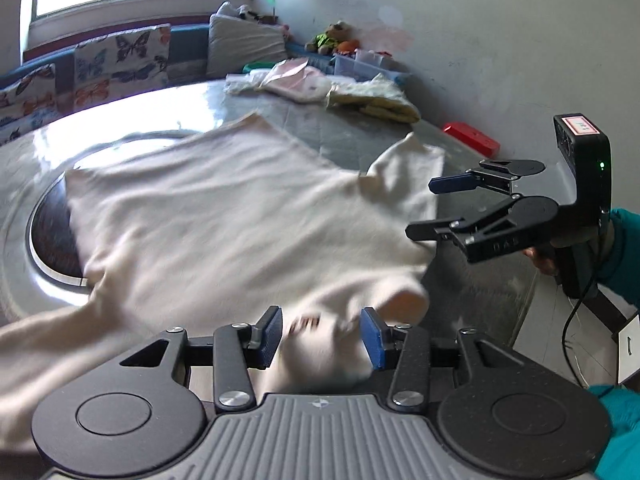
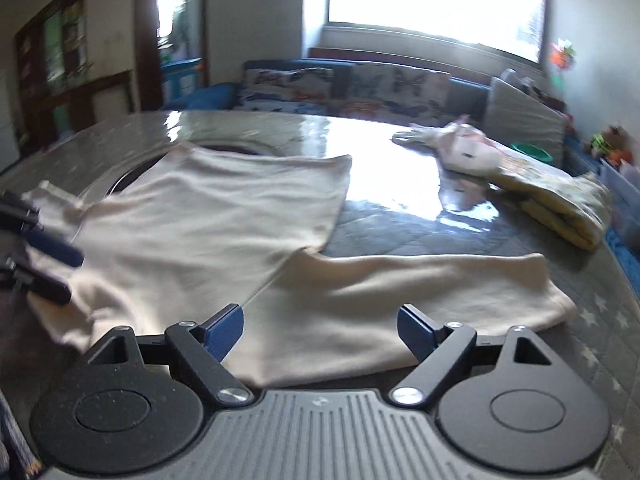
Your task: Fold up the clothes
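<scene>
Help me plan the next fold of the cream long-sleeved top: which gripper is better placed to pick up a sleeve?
Probably the right. The right gripper hangs open directly over the cream top's sleeve, which lies flat and spread. The left gripper straddles bunched collar fabric, its pads apart, and its sleeve trails off to the side.

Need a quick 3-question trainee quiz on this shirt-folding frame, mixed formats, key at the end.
1. True or false: the right gripper is clamped on the cream shirt.
2. What lies between the blue pads of the left gripper? A) red box B) a bunched part of the cream shirt C) nothing
3. Fill in: at the table's far side, beside the pink garment, lies a folded ____ garment.

Key: 1 false, its jaws stand wide over the flat sleeve; 2 B; 3 yellow.
</scene>
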Tool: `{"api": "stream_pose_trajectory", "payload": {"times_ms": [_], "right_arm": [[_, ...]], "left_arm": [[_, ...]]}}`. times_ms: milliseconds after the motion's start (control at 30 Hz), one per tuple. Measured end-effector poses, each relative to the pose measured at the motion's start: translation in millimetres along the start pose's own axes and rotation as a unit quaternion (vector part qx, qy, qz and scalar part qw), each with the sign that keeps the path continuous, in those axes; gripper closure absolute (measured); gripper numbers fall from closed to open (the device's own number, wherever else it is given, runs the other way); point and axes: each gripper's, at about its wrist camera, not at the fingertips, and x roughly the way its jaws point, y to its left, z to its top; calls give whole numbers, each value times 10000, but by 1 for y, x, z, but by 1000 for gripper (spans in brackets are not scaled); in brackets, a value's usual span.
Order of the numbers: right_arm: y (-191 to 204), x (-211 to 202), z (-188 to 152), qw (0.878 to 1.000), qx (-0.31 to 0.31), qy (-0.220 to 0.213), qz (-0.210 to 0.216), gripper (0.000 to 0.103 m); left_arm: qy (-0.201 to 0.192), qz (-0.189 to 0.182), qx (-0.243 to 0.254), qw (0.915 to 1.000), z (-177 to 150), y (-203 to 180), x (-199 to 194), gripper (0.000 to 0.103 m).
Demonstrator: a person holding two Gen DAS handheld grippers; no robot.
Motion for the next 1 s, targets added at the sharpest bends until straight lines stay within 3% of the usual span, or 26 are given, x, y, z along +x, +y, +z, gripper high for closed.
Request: {"api": "stream_pose_trajectory", "payload": {"times_ms": [167,367,467,567,633,700,767,1000], "right_arm": [[17,-7,0,9978,-606,79,-267,16],[28,-17,24,9979,-568,-301,37,13],[45,-7,29,9966,-717,-319,266,13],[60,-7,29,9940,-881,-354,551,13],[66,-11,29,9915,-990,-379,753,13],[73,-13,27,9891,-1035,-250,1021,19],[80,-15,24,9857,-1077,-113,1294,35],[92,-10,9,9833,-1308,173,1251,86]], "left_arm": [[105,85,67,9999,-16,4,-7,56],[-278,0,123,9995,-5,3,-20,57],[-215,-46,280,9994,-5,-3,-10,59],[-155,-36,482,9987,-9,-9,-4,64],[-187,10,525,9984,-10,-9,-5,76],[-221,42,467,9987,-9,-7,-5,84],[-264,64,431,9987,-9,-5,-6,88],[-430,-7,427,9982,-10,-2,-15,94]]}}
